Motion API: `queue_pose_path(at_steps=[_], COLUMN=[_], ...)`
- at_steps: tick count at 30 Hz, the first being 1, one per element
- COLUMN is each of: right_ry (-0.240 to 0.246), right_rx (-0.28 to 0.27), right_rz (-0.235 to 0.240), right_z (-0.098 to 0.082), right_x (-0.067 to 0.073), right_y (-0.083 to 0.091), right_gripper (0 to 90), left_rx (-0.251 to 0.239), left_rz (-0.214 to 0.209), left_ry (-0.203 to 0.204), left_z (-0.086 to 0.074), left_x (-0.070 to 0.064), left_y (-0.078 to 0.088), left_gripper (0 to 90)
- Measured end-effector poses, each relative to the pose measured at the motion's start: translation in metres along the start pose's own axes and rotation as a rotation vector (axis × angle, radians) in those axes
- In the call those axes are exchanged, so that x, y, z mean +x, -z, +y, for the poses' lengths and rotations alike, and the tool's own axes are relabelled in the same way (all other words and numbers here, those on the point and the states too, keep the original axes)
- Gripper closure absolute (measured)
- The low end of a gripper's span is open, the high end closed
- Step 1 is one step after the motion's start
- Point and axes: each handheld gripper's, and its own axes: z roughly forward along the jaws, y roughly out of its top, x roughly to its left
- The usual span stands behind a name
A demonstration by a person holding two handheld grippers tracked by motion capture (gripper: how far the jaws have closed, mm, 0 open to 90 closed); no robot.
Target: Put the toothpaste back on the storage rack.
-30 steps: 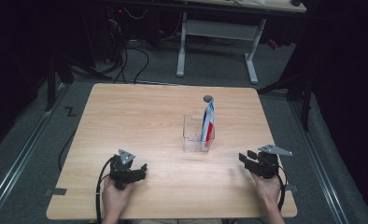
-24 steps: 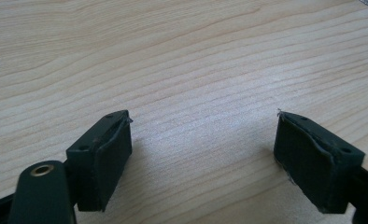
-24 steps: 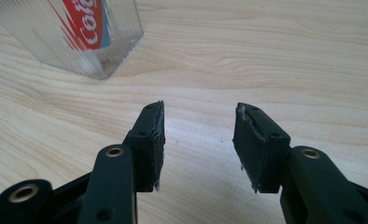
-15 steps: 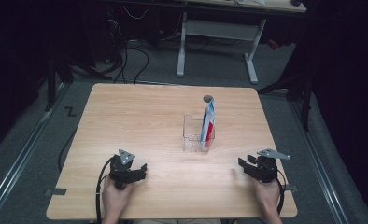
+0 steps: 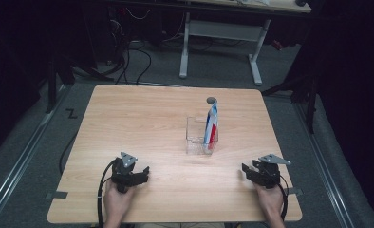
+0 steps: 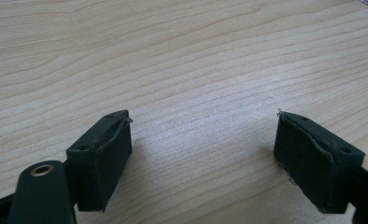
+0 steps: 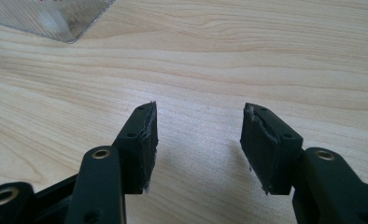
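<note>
A: What's changed vs a sec ago?

B: Right claw (image 5: 249,171) pulled back toward the near edge of the surface (image 5: 142,118), jaws apart, nothing held. Left claw (image 5: 140,175) same spot, jaws wide, empty.

A: The tube?

B: Tube (image 5: 211,124) upright in clear box (image 5: 200,140), mid-surface, untouched. Prob resting between moves.

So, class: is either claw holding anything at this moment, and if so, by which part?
Nothing is held. The left claw and the right claw are both open over bare table; the tube stands untouched in its clear box.
</note>
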Motion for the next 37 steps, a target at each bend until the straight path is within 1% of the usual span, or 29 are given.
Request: queue_pose_path(at_steps=[5,7,12,18,20,22,26,30,37], right_ry=[0.007,0.013,0.022,0.046,0.053,0.048,0.046,0.048,0.052], right_rx=[0.007,0.019,0.022,0.022,0.016,0.007,0.008,0.011,0.010], right_rz=[-0.013,-0.020,-0.026,-0.041,-0.039,-0.040,-0.037,-0.033,-0.030], right_z=[-0.002,-0.003,-0.003,-0.003,-0.003,-0.004,-0.003,-0.003,-0.003], right_x=[0.001,0.001,0.004,0.006,0.007,0.007,0.007,0.007,0.008], right_y=[-0.002,-0.004,-0.005,-0.007,-0.008,-0.009,-0.009,-0.010,-0.010], right_gripper=[45.4,44.9,44.7,44.6,44.1,43.0,42.3,39.1,38.0], left_rx=[0.000,0.000,0.000,0.000,0.000,0.000,-0.002,-0.002,-0.002], left_rz=[0.000,0.000,0.000,0.000,0.000,0.000,0.000,0.000,0.000], left_ry=[0.000,0.000,0.000,0.000,0.000,0.000,0.001,0.002,0.002], left_z=[0.000,0.000,0.000,0.000,0.000,0.000,0.000,0.000,0.000], left_x=[0.000,0.000,0.000,0.000,0.000,0.000,0.000,0.000,0.000], left_y=[0.000,0.000,0.000,0.000,0.000,0.000,0.000,0.000,0.000], left_gripper=[19.5,19.5,19.5,19.5,19.5,19.5,19.5,19.5,19.5])
